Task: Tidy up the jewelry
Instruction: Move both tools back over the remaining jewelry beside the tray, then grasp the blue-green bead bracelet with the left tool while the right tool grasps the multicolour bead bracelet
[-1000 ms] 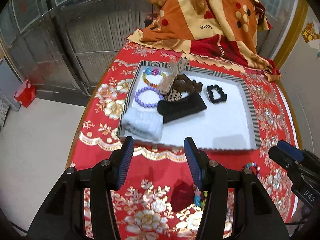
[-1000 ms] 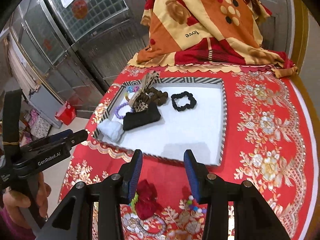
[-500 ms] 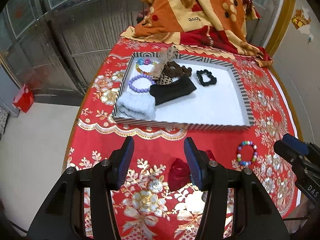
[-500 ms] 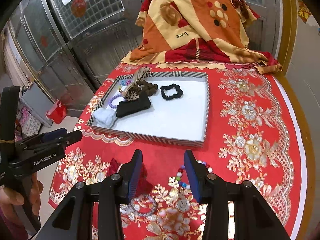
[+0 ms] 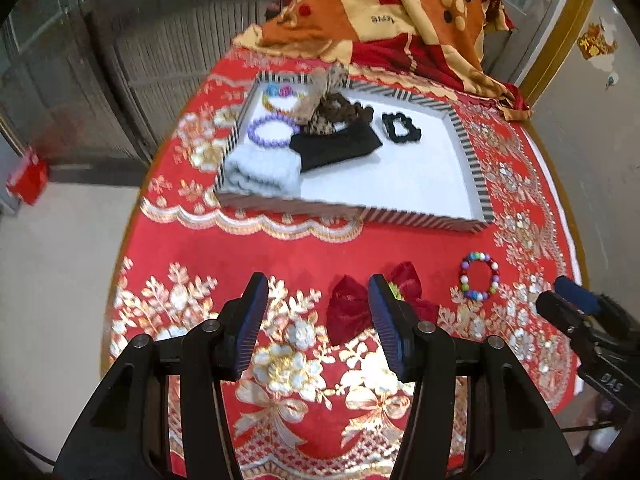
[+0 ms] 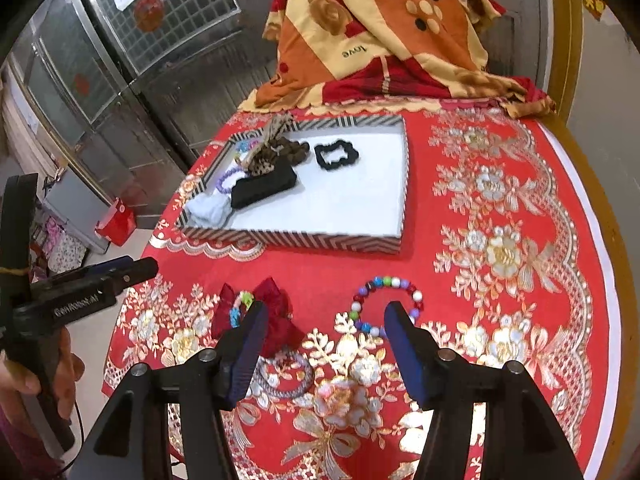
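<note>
The tablecloth [image 6: 500, 208] is red cloth with shiny gold embroidery. The bracelet [image 6: 386, 304] has glossy beads; the bow [image 6: 276, 316] looks like soft velvet. The tray [image 6: 360, 204] is matt white inside. The door [image 6: 120, 92] is dull metal.

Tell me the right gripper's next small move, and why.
Probably lower the right gripper, whose jaws are opening with nothing between them, onto the multicoloured bead bracelet lying just ahead on the red tablecloth. The bracelet is still outside the striped tray, where the other pieces already lie, and it is the loose piece closest to this gripper's fingertips.
</note>
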{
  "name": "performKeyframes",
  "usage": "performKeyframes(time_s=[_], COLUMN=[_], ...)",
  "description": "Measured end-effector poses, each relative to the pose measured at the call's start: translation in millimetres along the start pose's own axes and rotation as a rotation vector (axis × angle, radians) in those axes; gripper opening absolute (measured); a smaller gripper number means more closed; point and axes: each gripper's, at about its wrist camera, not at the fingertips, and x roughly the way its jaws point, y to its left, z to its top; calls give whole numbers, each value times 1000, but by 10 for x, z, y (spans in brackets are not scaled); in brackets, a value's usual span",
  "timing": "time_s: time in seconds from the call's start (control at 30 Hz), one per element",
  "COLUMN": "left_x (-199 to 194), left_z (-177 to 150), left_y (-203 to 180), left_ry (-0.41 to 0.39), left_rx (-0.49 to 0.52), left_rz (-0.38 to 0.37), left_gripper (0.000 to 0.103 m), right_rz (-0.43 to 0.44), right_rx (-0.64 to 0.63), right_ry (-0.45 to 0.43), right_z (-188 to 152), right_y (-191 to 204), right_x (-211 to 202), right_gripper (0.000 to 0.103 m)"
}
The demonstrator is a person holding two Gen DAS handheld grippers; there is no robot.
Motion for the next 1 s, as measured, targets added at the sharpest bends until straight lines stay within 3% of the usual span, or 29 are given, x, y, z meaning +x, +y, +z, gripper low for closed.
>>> performKeyframes(time_s=[0.4,0.57,1.0], left_x=[350,412,615], left_z=[-149,-159,-151], left_y=[54,-83,-227], left_ry=[140,153,215], left_rx=[-46,26,58], left_rz=[-117,-107,-103], left_gripper=[51,51,51], right_rz=[95,80,54], right_rx=[-33,-35,18], right_ry=[100,109,122], right_z=[-274,-282,-273], right_y=[101,22,-270], right_x=[293,318,384], right_gripper=[58,58,58])
